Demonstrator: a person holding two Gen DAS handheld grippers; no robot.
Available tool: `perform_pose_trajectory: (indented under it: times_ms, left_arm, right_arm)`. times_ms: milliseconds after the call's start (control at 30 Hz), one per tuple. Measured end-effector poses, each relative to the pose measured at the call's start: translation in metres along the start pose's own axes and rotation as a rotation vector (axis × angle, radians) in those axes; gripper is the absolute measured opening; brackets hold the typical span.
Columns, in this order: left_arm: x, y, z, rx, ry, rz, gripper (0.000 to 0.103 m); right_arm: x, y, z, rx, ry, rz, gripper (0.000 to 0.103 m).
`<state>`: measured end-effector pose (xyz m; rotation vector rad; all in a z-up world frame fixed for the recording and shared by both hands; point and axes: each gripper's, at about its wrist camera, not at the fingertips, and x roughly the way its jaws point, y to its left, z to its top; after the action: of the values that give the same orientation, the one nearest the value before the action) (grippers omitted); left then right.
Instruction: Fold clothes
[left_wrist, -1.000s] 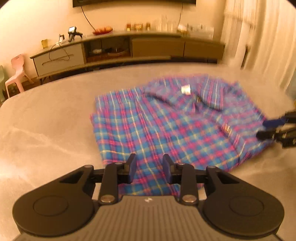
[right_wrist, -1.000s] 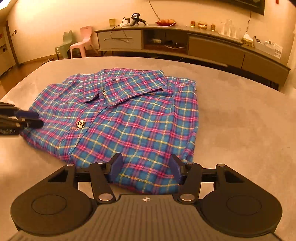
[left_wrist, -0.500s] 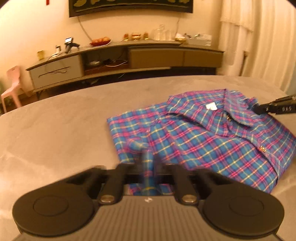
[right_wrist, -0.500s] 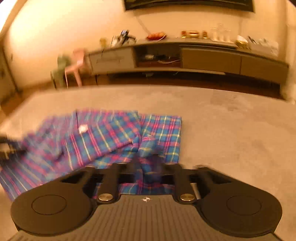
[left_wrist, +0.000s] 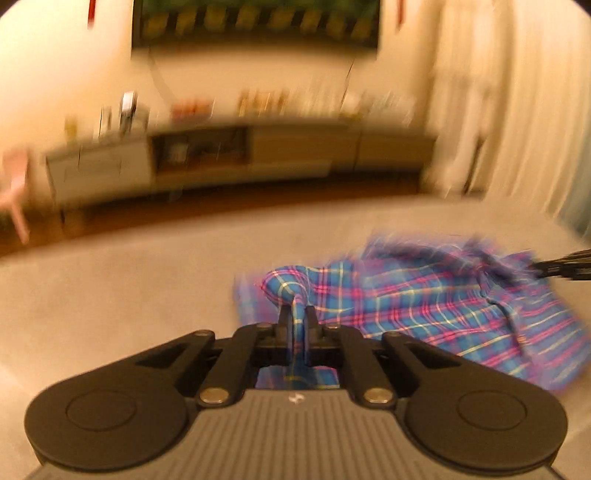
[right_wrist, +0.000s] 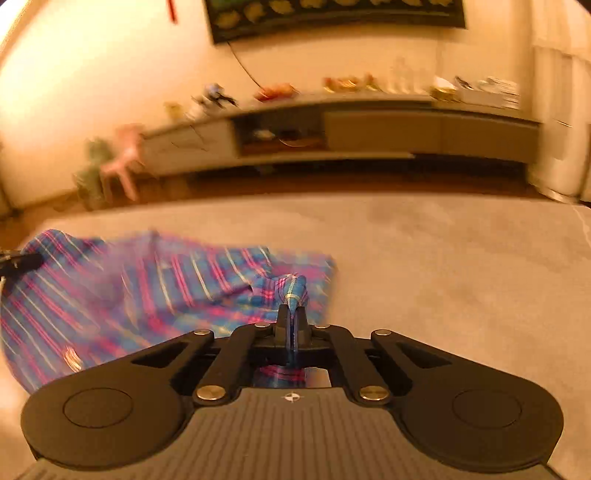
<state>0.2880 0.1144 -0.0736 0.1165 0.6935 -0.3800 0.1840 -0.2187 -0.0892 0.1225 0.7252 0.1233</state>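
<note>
My left gripper (left_wrist: 296, 321) is clamped on a pinch of the plaid shirt (left_wrist: 424, 306); my right gripper (right_wrist: 292, 320) pinches another fold (right_wrist: 291, 291); shirt lies ahead on the grey table (right_wrist: 443, 266); both views motion-blurred, collar and buttons hard to make out, far edges cut off.

A home living room — the low sideboard (right_wrist: 369, 129) along the far wall says so. Bottles, a dish of fruit (right_wrist: 277, 90) and other small things, too blurred to name, stand on top of it; an open shelf (right_wrist: 280, 136) sits in its middle. Above the sideboard hangs a dark framed picture (right_wrist: 332, 11). Left of the sideboard stand small plastic chairs (right_wrist: 125, 155) — one pink, one green. Right of the sideboard, in the left wrist view, pale curtains (left_wrist: 524, 110) hang down.
</note>
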Motion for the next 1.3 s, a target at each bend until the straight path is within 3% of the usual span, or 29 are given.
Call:
perform_pose_trajectory:
  times_ms: [133,200,233,300,367,433,500,533,567,667,733,800,900,933,967,1000,1033,1067,1167,1267,1300]
  left_arm:
    - [0.030,0.000,-0.003,-0.038,0.066,0.017,0.007]
    - [0.029,0.007,-0.002,-0.074,0.086,0.020,0.014]
    - [0.026,0.012,-0.003,-0.085,0.089,0.037,0.017]
    - [0.012,0.019,-0.004,-0.108,0.065,0.110,0.037]
    - [-0.010,0.023,-0.004,-0.104,0.039,0.131,0.040]
    - [-0.035,0.018,-0.010,-0.069,0.061,0.080,0.043]
    - [-0.052,0.008,-0.028,-0.046,0.133,0.030,0.051]
    - [-0.058,0.001,-0.039,-0.033,0.165,0.021,0.052]
    - [-0.063,-0.006,-0.049,-0.019,0.176,0.026,0.052]
    - [-0.074,-0.027,-0.064,0.058,0.123,0.056,0.052]
    - [-0.074,-0.051,-0.070,0.266,0.088,0.103,0.058]
    - [-0.066,-0.064,-0.075,0.381,0.092,0.113,0.071]
    - [-0.053,-0.067,-0.078,0.418,0.113,0.087,0.069]
    - [-0.050,-0.066,-0.075,0.398,0.124,0.079,0.062]
    - [-0.047,-0.064,-0.071,0.379,0.134,0.072,0.037]
    - [-0.045,-0.063,-0.068,0.360,0.145,0.064,0.023]
    - [-0.044,-0.062,-0.066,0.355,0.155,0.061,0.019]
    - [-0.045,-0.062,-0.067,0.360,0.162,0.056,0.016]
    - [-0.052,-0.060,-0.068,0.371,0.186,0.028,0.015]
    - [-0.081,-0.060,-0.059,0.365,0.156,-0.120,0.021]
    - [-0.095,-0.059,-0.052,0.363,0.112,-0.166,0.022]
  right_arm:
    - [0.011,0.008,-0.009,-0.038,0.025,-0.056,0.000]
    - [0.011,0.010,-0.011,-0.054,0.020,-0.073,0.000]
    - [0.011,0.009,-0.012,-0.051,0.017,-0.082,0.000]
    - [0.006,0.007,-0.013,-0.035,0.017,-0.119,0.006]
    - [-0.012,0.005,-0.010,-0.004,-0.005,-0.157,0.013]
    - [-0.044,0.016,-0.008,-0.025,-0.031,-0.119,0.015]
    - [-0.075,0.035,-0.009,-0.063,-0.044,-0.023,0.035]
    - [-0.084,0.044,-0.016,-0.080,-0.030,0.020,0.056]
    - [-0.088,0.052,-0.027,-0.110,-0.011,0.038,0.063]
    - [-0.090,0.078,-0.060,-0.275,0.035,0.025,0.063]
    - [-0.091,0.100,-0.075,-0.494,0.015,-0.038,0.065]
    - [-0.083,0.109,-0.082,-0.580,0.020,-0.050,0.068]
    - [-0.067,0.114,-0.086,-0.646,0.048,-0.044,0.055]
    - [-0.061,0.112,-0.085,-0.641,0.075,-0.039,0.035]
    - [-0.057,0.109,-0.083,-0.629,0.098,-0.031,0.023]
    - [-0.054,0.105,-0.081,-0.615,0.121,-0.022,0.017]
    - [-0.054,0.099,-0.078,-0.594,0.136,-0.025,0.010]
    - [-0.054,0.092,-0.075,-0.572,0.148,-0.031,0.005]
    - [-0.056,0.070,-0.071,-0.517,0.178,-0.048,0.004]
    - [-0.070,0.053,-0.068,-0.480,0.214,0.006,0.004]
    - [-0.083,0.050,-0.059,-0.449,0.178,0.040,0.004]
